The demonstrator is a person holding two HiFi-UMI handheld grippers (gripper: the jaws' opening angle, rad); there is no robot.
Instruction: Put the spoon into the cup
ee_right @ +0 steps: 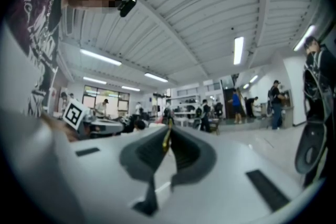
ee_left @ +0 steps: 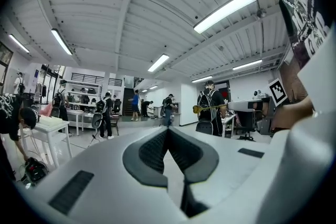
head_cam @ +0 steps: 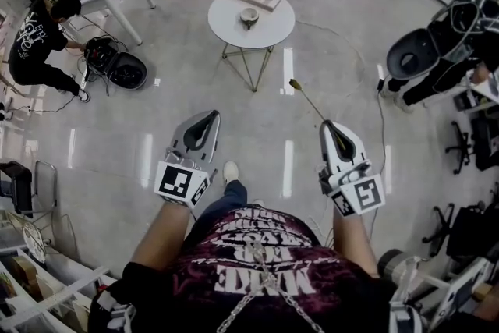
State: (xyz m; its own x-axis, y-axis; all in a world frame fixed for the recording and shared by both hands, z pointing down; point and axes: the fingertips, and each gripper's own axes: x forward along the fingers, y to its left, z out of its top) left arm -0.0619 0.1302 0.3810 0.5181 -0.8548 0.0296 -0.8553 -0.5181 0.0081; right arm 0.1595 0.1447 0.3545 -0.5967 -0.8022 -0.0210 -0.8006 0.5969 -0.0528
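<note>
cup (head_cam: 249,16) on round table (head_cam: 226,21) | board (head_cam: 270,2) behind cup | spoon (head_cam: 306,99) nearer, right of table

Head view steeply downward; gripper views level, roomward.

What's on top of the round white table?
A cup and a flat wooden board with small bits too tiny to name. What's under the board is covered.

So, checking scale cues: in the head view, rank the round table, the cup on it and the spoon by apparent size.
1. Round table: largest by far.
2. Spoon: longer than the cup but very thin, and nearer the camera, so this place is unsure.
3. Cup: smallest, and farthest away.
</note>
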